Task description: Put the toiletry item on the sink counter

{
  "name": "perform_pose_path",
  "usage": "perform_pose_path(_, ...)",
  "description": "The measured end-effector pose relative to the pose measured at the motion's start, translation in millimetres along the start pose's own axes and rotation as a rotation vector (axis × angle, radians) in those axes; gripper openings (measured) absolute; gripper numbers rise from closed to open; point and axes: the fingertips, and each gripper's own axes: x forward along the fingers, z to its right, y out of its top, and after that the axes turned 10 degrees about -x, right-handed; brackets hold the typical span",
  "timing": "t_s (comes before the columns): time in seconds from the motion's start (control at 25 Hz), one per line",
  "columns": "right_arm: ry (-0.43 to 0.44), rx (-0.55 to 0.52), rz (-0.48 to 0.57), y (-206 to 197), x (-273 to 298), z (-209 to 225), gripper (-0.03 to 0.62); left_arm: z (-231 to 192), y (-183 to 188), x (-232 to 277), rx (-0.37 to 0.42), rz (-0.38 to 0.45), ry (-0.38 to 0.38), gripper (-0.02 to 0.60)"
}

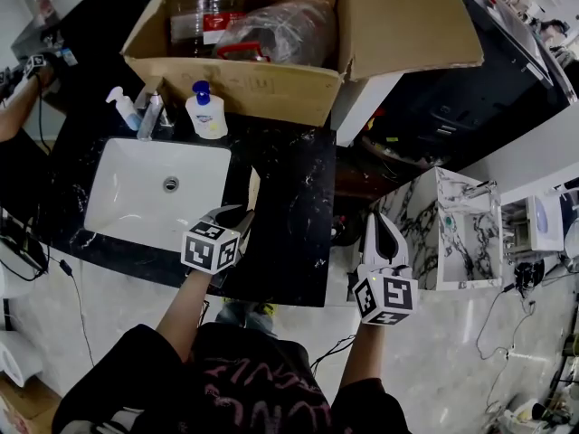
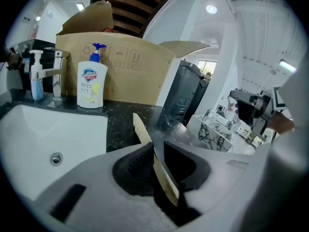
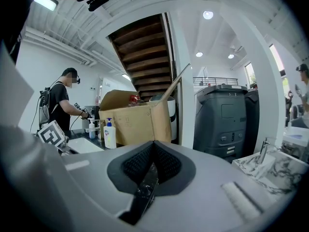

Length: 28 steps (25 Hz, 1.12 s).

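Left gripper [image 2: 157, 154] pinches thin flat beige strip [image 2: 143, 129]; right gripper [image 3: 153, 153] pressed together, empty. I'd lay strip flat on black marble counter [image 1: 289, 208].

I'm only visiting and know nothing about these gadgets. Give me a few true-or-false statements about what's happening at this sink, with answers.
1. The left gripper is clamped on a thin beige strip. True.
2. The right gripper holds a bottle. False: its jaws are together with nothing between them.
3. The white soap bottle stands inside the basin. False: it stands on the black counter, in front of the cardboard box.
4. The cardboard box's flaps are open. True.
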Motion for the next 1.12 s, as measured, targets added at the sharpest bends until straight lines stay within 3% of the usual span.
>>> perform_pose_path(0.52, -0.011, -0.011, 0.035, 18, -11, -10, 0.012, 2, 17, -24, 0.037, 0.044, -0.01, 0.083)
perform_pose_path(1.12, -0.028, -0.023, 0.082, 46, -30, -16, 0.012, 24, 56, -59, 0.115, 0.137, -0.03, 0.034)
